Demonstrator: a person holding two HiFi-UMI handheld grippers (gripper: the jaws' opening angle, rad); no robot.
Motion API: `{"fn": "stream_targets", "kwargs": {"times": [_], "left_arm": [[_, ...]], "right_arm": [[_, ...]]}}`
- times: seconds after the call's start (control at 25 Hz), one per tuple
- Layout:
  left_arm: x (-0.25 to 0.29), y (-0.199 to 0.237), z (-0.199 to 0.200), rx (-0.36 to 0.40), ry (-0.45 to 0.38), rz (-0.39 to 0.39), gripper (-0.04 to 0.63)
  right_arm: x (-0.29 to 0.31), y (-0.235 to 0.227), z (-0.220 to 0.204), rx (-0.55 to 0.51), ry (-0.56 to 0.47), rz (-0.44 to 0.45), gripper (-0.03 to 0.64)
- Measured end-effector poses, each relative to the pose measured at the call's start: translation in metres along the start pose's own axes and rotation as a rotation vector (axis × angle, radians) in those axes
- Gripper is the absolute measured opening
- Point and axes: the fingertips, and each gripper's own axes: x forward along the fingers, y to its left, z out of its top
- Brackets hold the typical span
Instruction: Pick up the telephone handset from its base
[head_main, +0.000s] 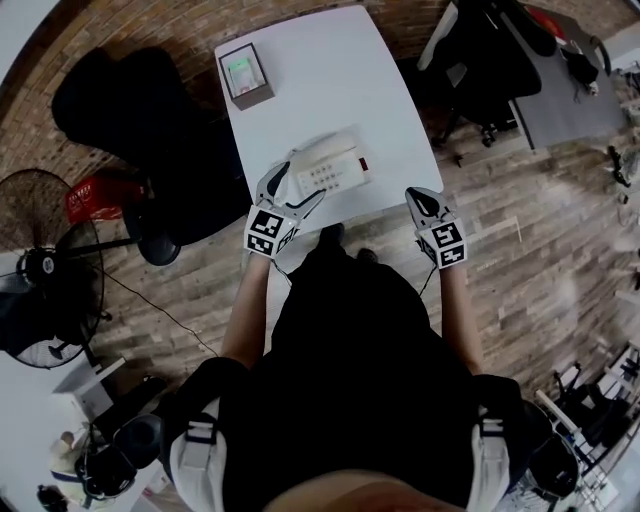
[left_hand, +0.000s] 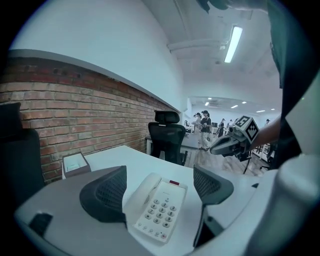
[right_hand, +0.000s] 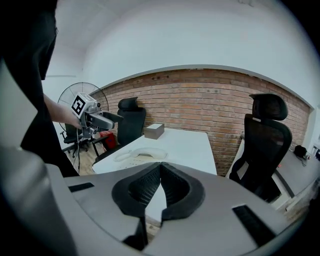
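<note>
A white desk (head_main: 330, 90) stands on a wood-plank floor beside a brick wall (left_hand: 75, 115), with a black chair (head_main: 130, 110) along its left side and a standing fan (head_main: 40, 270) further back to the person's left. Near the desk's front edge lies a white telephone (head_main: 330, 170), keypad up, and its handset (left_hand: 142, 192) rests in place along the left side of the base (left_hand: 162, 212). The left gripper (left_hand: 159, 175) is held low over the front edge of the desk with its jaws spread wide; the near end of the telephone lies in the gap between them, the handset just beside the left jaw, and nothing is clamped. Whether that jaw touches the handset cannot be told. The right gripper (right_hand: 160, 175) hangs at the desk's front right corner, well apart from the telephone, its jaws pressed together with nothing between them. A small open box (head_main: 246, 75) sits at the far left corner of the desk.
</note>
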Motion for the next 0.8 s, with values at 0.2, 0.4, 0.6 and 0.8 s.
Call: {"fn": "stream_targets", "kwargs": {"times": [0.2,0.4,0.6,0.8], "left_arm": [[0.015,0.013,-0.005,0.013,0.017,-0.044,0.408],[0.030,0.025,-0.014,0.014,0.047,-0.082,0.408],[0.049,0.035,-0.031,0.017,0.107,-0.124,0.409],[0.068,0.039,-0.045,-0.004,0.133,-0.167,0.408]], "right_arm": [[0.005,-0.007,0.001,0.024,0.014,-0.044,-0.002],[0.009,-0.010,-0.003,0.045,0.035,-0.074,-0.002],[0.015,-0.012,-0.004,0.081,0.039,-0.114,-0.002],[0.016,-0.013,-0.013,0.109,0.052,-0.149,-0.002]]}}
